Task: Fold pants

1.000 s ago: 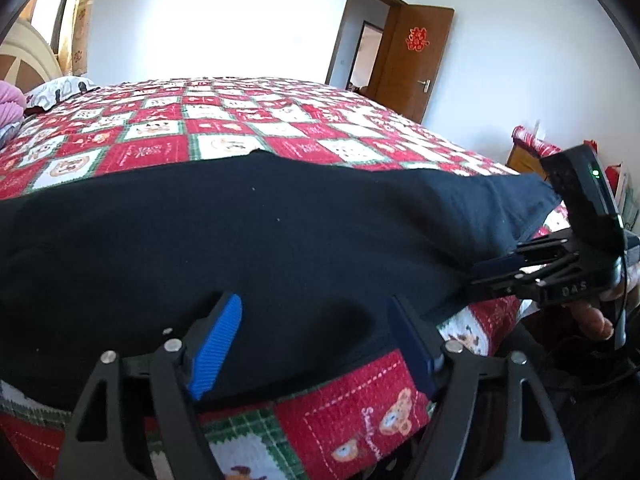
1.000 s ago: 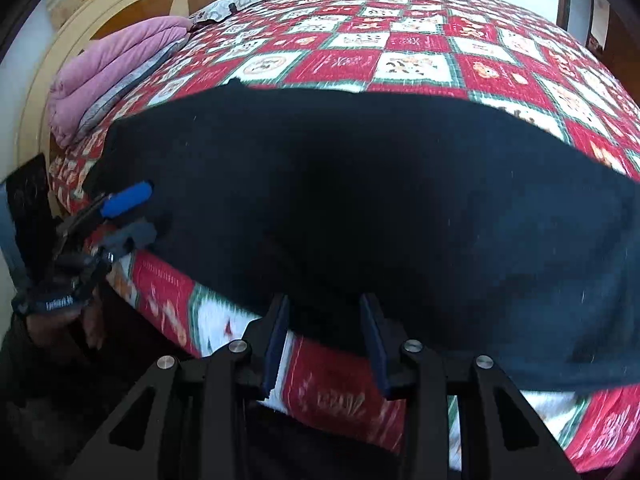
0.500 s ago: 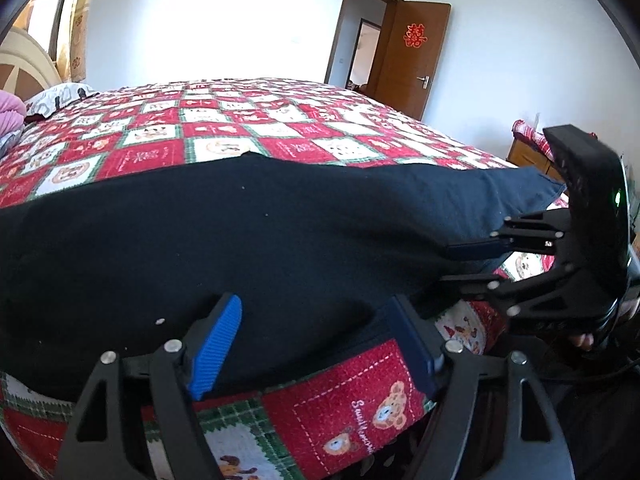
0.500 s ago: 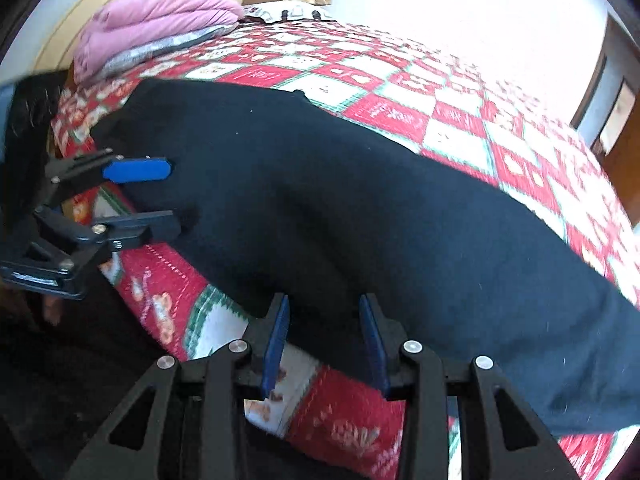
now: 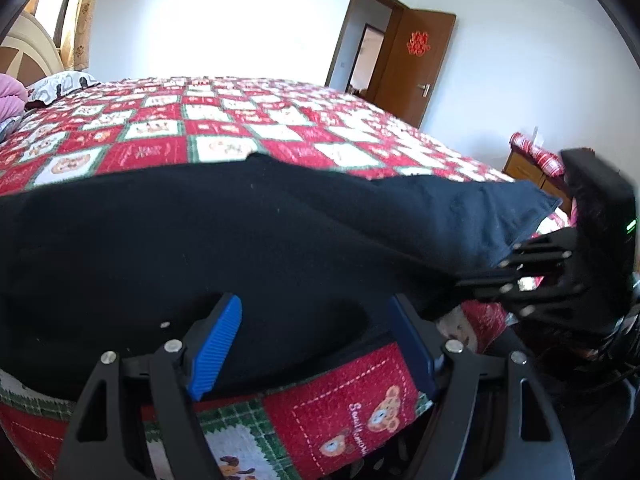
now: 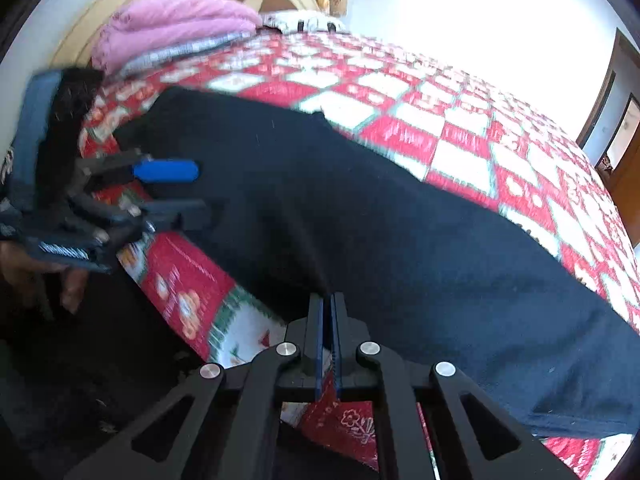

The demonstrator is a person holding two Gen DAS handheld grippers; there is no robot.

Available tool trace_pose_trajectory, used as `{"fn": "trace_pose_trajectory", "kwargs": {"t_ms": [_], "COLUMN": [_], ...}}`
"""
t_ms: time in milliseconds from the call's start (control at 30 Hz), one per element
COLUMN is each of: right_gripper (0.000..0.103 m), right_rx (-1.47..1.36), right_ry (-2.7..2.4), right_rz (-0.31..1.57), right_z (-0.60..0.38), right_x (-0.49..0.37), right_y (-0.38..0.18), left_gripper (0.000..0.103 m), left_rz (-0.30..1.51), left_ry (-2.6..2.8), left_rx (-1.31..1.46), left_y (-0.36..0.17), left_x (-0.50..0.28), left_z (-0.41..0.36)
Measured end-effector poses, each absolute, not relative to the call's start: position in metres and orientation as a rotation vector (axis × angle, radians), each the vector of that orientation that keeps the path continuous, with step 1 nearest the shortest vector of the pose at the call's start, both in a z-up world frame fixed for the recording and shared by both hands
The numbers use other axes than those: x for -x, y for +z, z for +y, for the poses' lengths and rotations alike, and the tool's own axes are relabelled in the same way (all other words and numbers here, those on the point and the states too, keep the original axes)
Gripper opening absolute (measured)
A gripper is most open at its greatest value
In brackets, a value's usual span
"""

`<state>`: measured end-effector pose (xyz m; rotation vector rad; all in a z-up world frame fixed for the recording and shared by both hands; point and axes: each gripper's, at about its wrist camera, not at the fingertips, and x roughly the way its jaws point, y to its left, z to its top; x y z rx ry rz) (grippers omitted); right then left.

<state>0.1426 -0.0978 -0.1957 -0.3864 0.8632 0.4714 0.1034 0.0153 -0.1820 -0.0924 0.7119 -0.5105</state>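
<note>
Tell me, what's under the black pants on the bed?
Under the black pants lies a red, white and green checked bedspread with little bears on it, showing all around the edges. Whatever is beneath the middle of the pants is covered, so it cannot be seen.

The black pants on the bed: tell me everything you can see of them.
The black pants are plain dark soft fabric, laid lengthwise along the near edge of the red checked bedspread. The right gripper is shut on their near edge, lifting a crease. The left gripper stands open around the near hem, pads not pressing.
</note>
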Motion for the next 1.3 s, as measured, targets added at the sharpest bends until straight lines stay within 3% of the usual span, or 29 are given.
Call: {"fn": "trace_pose_trajectory", "kwargs": {"t_ms": [167,233,300,467,567,800,1067,1300], "right_gripper": [0.006,0.021,0.027,0.027,0.033,0.034,0.034,0.032], "right_rx": [0.404,0.401,0.385,0.350,0.291,0.070,-0.406,-0.499], "right_ry": [0.443,0.442,0.438,0.440,0.385,0.091,-0.314,-0.305], "right_rz": [0.862,0.847,0.897,0.920,0.890,0.810,0.657,0.654], "right_z": [-0.093,-0.094,-0.098,-0.110,-0.141,-0.281,-0.481,-0.532], "right_x": [-0.146,-0.144,-0.150,-0.150,-0.152,-0.164,-0.110,-0.121], "right_y": [-0.213,-0.206,-0.211,-0.205,-0.184,-0.138,-0.105,-0.118], "left_gripper": [0.078,0.078,0.085,0.085,0.085,0.085,0.086,0.086], "left_rz": [0.705,0.724,0.733,0.715,0.709,0.716,0.698,0.723], "left_ry": [-0.510,-0.504,-0.512,-0.517,-0.505,-0.456,-0.390,-0.376], "left_rx": [0.075,0.063,0.047,0.019,0.055,0.113,0.127,0.155], "left_y": [-0.180,-0.184,-0.186,-0.182,-0.179,-0.176,-0.165,-0.176], "left_x": [-0.101,-0.103,-0.103,-0.099,-0.102,-0.112,-0.125,-0.132], "left_z": [0.014,0.013,0.010,0.005,0.012,0.028,0.046,0.047]}}
